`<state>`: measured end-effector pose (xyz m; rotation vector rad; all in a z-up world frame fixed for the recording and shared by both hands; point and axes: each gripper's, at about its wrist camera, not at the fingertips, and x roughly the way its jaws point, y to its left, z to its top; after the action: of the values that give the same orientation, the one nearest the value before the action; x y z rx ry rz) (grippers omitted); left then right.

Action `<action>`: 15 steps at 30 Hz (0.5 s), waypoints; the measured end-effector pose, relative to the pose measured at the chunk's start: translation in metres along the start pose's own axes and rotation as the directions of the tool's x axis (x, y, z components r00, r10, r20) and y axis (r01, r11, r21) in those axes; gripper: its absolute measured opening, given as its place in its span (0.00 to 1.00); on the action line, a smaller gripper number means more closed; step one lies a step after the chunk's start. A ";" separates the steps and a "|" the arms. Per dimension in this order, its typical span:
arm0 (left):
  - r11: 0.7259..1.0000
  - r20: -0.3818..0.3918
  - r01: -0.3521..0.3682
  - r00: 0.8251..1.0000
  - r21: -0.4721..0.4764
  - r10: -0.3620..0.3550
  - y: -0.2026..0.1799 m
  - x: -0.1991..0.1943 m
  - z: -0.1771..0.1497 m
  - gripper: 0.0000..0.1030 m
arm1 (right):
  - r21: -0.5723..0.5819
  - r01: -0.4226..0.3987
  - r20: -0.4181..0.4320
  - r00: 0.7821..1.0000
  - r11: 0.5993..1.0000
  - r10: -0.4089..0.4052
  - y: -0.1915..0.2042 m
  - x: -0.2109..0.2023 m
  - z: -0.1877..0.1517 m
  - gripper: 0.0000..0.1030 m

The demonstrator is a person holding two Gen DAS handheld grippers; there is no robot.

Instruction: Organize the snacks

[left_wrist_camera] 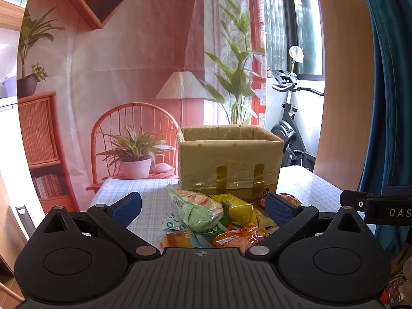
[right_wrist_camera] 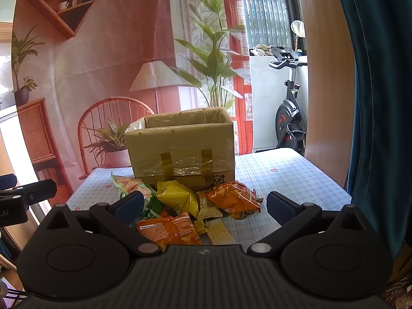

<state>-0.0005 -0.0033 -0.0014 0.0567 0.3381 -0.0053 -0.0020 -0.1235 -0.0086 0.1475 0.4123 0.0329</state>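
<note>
1. Both pairs of jaws stand spread wide with nothing between them: the left gripper (left_wrist_camera: 203, 207), with its blue ribbed pads, hangs above the near side of a heap of snack packets, and the right gripper (right_wrist_camera: 204, 204) hangs over the same heap a little further right.
2. The snacks lie in a loose pile on the table covered with a pale blue checked cloth (right_wrist_camera: 288, 177), just in front of an open-topped brown cardboard box patched with yellowish tape (left_wrist_camera: 229, 159).
3. The box stands upright near the middle of the table; its top is open, and what it holds cannot be seen from either view.
4. At the left of the pile lies a puffed pale green bag printed with pink snack pictures (left_wrist_camera: 195, 207), tilted so its far end points toward the box.
5. Beside it, on its right, sits a glossy yellow puffed bag (right_wrist_camera: 177, 195), close against the foot of the box.
6. Right of the yellow bag rests a crinkled orange bag (right_wrist_camera: 231, 198), with a small tan wrapped bar (right_wrist_camera: 207, 207) wedged between the two.
7. Nearest the grippers lies a flat orange packet with a white label (right_wrist_camera: 170, 228), partly hidden by the right gripper's body.
8. A small white and blue sachet (left_wrist_camera: 171, 222) lies on the cloth at the pile's left edge.
</note>
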 end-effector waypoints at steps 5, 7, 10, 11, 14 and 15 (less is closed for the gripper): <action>1.000 0.000 0.000 1.000 -0.001 0.000 0.000 0.000 0.000 1.00 | 0.000 0.000 -0.001 1.000 1.000 0.000 -0.001 0.000 0.000 1.00; 1.000 0.000 0.000 1.000 -0.001 0.000 0.000 0.000 0.000 1.00 | 0.000 0.001 -0.001 1.000 1.000 -0.001 -0.001 0.000 0.000 1.00; 1.000 0.000 0.000 1.000 -0.001 0.000 0.000 0.000 0.000 1.00 | 0.000 0.001 -0.001 1.000 1.000 -0.001 -0.001 0.000 0.000 1.00; 1.000 0.000 0.000 1.000 -0.001 0.000 0.000 0.000 0.000 1.00 | 0.000 0.000 -0.002 1.000 1.000 0.000 -0.001 0.001 0.000 1.00; 1.000 0.000 -0.001 1.000 -0.001 0.001 -0.001 0.000 -0.001 1.00 | 0.000 0.000 -0.003 1.000 1.000 0.000 -0.001 0.001 0.000 1.00; 1.000 0.000 -0.001 1.000 -0.001 0.001 -0.001 0.000 -0.001 1.00 | 0.000 0.000 -0.003 1.000 1.000 0.000 -0.001 0.000 -0.001 1.00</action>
<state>-0.0006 -0.0040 -0.0022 0.0555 0.3380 -0.0041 -0.0026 -0.1243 -0.0093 0.1477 0.4149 0.0331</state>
